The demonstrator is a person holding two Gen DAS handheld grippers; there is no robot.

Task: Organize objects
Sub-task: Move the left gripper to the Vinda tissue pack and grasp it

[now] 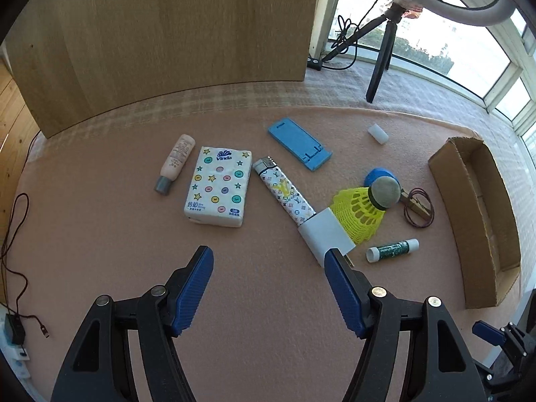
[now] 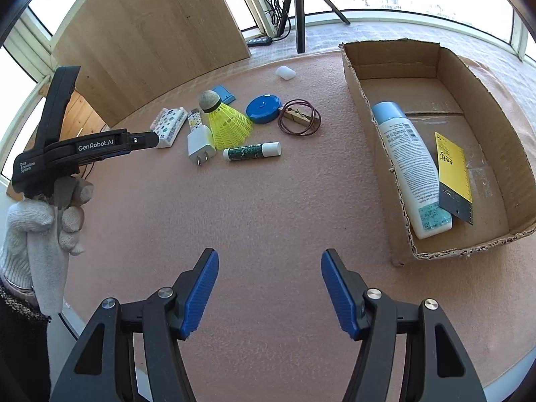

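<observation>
My left gripper (image 1: 269, 254) is open and empty above the pink mat, just short of a white charger plug (image 1: 325, 236). Beyond it lie a tissue pack (image 1: 218, 186), a patterned lighter (image 1: 284, 195), a cream tube (image 1: 176, 162), a blue phone stand (image 1: 299, 142), a yellow shuttlecock (image 1: 365, 209) and a green glue stick (image 1: 392, 250). My right gripper (image 2: 269, 261) is open and empty, left of the cardboard box (image 2: 372, 127), which holds a white bottle (image 2: 410, 167) and a yellow card (image 2: 452, 174).
A blue tape measure (image 2: 263, 109), a clothespin with a brown hair band (image 2: 299, 117) and a white cap (image 2: 285, 72) lie on the mat. A wooden panel (image 1: 167, 40) stands behind, a tripod (image 1: 380, 57) by the window. Cables (image 1: 16, 234) trail at the left edge.
</observation>
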